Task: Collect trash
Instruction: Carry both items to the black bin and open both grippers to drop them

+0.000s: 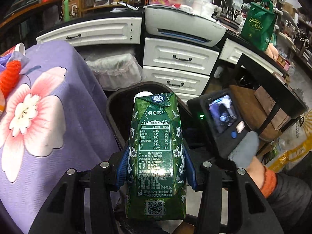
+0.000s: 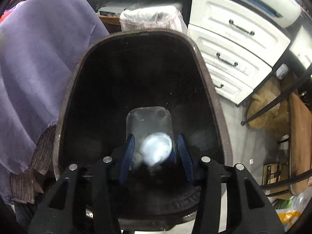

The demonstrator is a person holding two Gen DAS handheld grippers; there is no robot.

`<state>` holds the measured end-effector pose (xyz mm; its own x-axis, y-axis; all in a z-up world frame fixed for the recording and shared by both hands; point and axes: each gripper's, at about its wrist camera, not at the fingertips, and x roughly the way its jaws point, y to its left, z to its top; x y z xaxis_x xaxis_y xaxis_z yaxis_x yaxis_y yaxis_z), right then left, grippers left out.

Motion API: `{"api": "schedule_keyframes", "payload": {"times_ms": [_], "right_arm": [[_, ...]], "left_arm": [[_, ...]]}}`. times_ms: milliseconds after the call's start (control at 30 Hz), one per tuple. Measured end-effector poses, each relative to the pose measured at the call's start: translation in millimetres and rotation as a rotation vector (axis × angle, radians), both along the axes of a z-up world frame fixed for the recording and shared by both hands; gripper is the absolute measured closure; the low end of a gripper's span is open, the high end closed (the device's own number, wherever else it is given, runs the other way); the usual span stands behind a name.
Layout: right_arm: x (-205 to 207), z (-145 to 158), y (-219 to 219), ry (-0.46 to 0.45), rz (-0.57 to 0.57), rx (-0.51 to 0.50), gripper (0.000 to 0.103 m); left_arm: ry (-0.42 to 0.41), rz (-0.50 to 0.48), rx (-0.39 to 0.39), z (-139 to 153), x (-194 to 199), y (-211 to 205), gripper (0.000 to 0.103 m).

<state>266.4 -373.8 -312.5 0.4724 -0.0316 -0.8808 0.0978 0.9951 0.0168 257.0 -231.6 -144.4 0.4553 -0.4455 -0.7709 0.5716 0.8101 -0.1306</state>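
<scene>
Green milk carton (image 1: 156, 152) upright over dark bin (image 1: 117, 105); white cup (image 2: 157, 148) inside.

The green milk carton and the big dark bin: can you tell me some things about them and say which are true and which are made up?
1. The left gripper holds the green milk carton. True.
2. The carton lies inside the dark bin. False: it is above the bin, clamped.
3. The right gripper squeezes the white object. False: its jaws stand apart, clear of it.
4. A purple flowered cloth hangs beside the bin. True.
5. The white drawers are pulled open. False: they are closed.
</scene>
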Motion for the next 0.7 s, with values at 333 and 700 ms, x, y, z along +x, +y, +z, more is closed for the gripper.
{"api": "schedule_keyframes", "payload": {"times_ms": [333,700], "right_arm": [[-36.9,44.4,-33.2,-0.118,-0.108,-0.024,0.04],[-77.8,46.8,-76.1,-0.133,-0.262,0.006,0.039]], "left_arm": [[0.098,0.002,0.091,-47.5,31.9,-30.0,0.055],[0.134,-0.019,0.186,-85.7,50.4,-64.2,0.055]]}}
